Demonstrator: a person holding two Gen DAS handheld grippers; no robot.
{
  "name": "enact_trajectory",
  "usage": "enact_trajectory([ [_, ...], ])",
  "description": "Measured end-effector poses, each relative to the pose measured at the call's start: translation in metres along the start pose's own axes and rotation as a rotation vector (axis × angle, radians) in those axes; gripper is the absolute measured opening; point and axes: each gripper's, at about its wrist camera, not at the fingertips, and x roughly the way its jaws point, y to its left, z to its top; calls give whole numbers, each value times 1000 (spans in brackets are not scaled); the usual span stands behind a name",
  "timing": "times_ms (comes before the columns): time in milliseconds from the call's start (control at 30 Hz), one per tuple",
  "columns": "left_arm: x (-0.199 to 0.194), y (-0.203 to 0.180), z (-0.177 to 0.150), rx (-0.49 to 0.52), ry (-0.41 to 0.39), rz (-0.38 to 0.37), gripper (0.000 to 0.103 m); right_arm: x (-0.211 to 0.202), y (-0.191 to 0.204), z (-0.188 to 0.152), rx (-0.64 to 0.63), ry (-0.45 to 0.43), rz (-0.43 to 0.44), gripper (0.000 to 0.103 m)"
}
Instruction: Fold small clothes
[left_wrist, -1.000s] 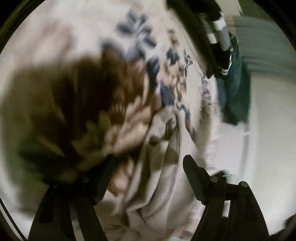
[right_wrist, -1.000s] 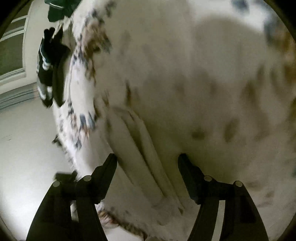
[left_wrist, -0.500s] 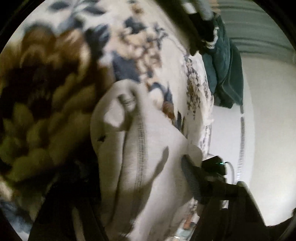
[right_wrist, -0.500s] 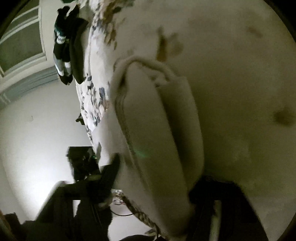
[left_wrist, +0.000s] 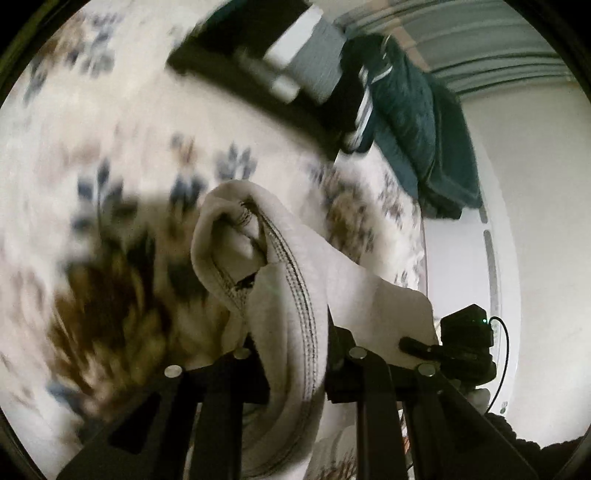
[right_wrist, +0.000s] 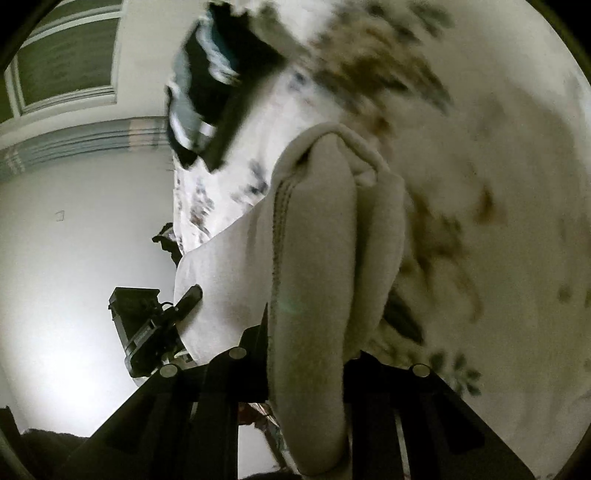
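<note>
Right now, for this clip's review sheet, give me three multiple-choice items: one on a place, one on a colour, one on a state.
1. Where is the dark teal garment?
A. between the left gripper's fingers
B. at the far edge of the floral bedspread
C. on the floor

2. What colour is the garment being handled?
A. off-white
B. red
C. black

3. How are the left gripper and right gripper engaged?
A. both open, empty
B. only the left one grips
C. both shut on the garment

Answers: 1 B, it lies past the flower print beside striped clothes; 2 A, pale fleece with grey stitching; 3 C, cloth is pinched in each wrist view.
</note>
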Motion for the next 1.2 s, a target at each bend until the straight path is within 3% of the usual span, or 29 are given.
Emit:
enact_trajectory([
  [167,-22,-34,90,56,-69,7,16,-3,76,68,-55,-59,-16,19],
  [300,-21,-50,180,117,-121,43,16,9,138,147,-116,-110,-23,19],
  [500,2,-41,298,163,-172,124,16,57,197,271,-166,-147,-46,18],
  [600,25,-22,333,155,-151,204,19,87,206,320,-173,-143,-109,18],
  [667,39,-10,344,149,-108,291,22,99,204,337,-177,-130,-181,19],
  [733,47,-4,348,141,-79,380,37,106,202,345,-193,-113,-269,24],
  [767,46,-4,346,149,-86,409,40,108,202,345,-207,-106,-310,32],
  [833,37,-12,336,190,-136,495,57,106,204,335,-249,-119,-420,46],
  [867,35,-16,333,206,-157,551,75,105,202,331,-254,-128,-471,54],
  [900,33,-20,327,223,-181,614,81,105,200,327,-260,-139,-525,55],
  [933,30,-24,319,235,-203,646,81,103,202,322,-273,-158,-596,57],
  [967,29,-26,315,241,-218,660,83,103,203,316,-288,-172,-653,68],
  [1033,27,-32,302,245,-227,688,101,99,206,303,-309,-197,-751,86],
  [1067,26,-36,296,246,-232,697,103,98,207,296,-322,-206,-794,97],
  [1100,26,-41,290,252,-241,718,103,96,209,285,-333,-217,-843,101],
  [1200,19,-59,266,270,-261,799,103,86,217,257,-347,-249,-921,103],
])
